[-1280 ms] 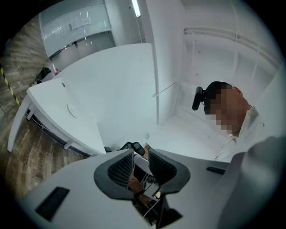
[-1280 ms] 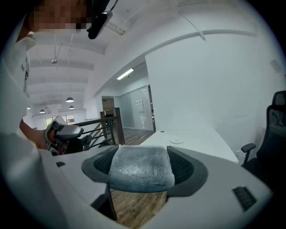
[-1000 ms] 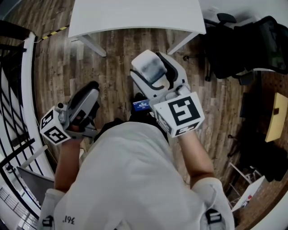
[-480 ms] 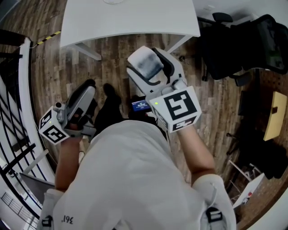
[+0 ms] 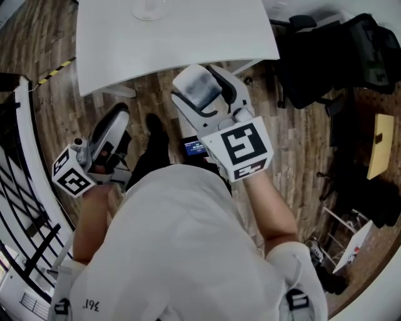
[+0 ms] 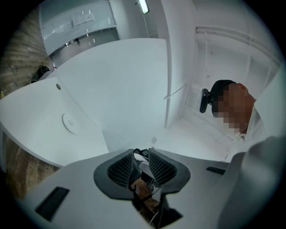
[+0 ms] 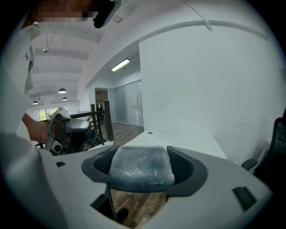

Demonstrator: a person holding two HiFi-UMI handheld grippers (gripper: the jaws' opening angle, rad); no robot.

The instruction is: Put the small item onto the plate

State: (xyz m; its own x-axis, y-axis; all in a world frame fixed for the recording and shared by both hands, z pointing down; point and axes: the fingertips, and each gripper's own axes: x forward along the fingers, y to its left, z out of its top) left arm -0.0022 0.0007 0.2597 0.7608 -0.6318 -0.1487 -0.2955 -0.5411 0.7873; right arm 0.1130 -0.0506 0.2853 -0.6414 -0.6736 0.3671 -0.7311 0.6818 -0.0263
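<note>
white table (image 5: 175, 37) nearer now, over wood floor (image 5: 294, 144).

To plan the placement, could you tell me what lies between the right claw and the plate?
Only bare white tabletop before the plate, per head view.
</note>
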